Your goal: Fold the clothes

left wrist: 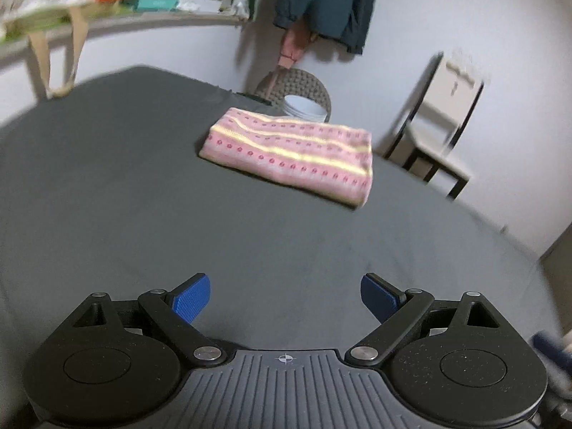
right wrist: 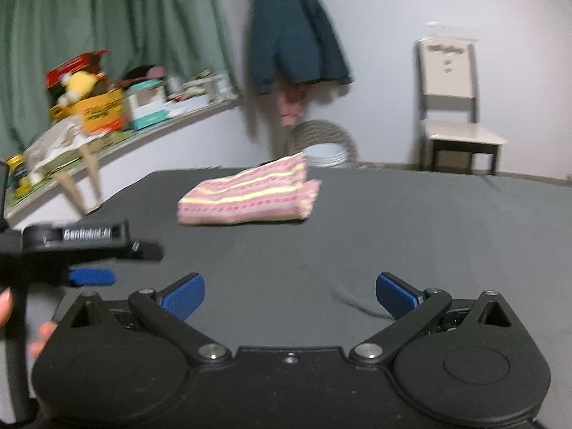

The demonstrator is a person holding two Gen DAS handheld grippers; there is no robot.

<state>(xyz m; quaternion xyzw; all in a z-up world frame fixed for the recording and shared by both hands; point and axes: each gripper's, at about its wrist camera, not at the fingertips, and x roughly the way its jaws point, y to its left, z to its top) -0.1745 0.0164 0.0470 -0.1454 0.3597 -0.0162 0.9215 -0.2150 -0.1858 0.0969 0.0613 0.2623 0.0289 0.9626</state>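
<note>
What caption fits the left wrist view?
Left gripper, jaws open and empty, faces a folded pink striped garment on the grey table cover.

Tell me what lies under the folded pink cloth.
The folded pink striped cloth rests directly on the dark grey table cover, which shows all around it. Whatever sits beneath its layers is hidden. Neither open claw touches it.

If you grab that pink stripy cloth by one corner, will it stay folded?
Probably not: the folded pink cloth looks soft, with sagging layered edges, so it would likely flop open. It seems light and won't roll. Pushed across the grey cover, it may bunch.
</note>
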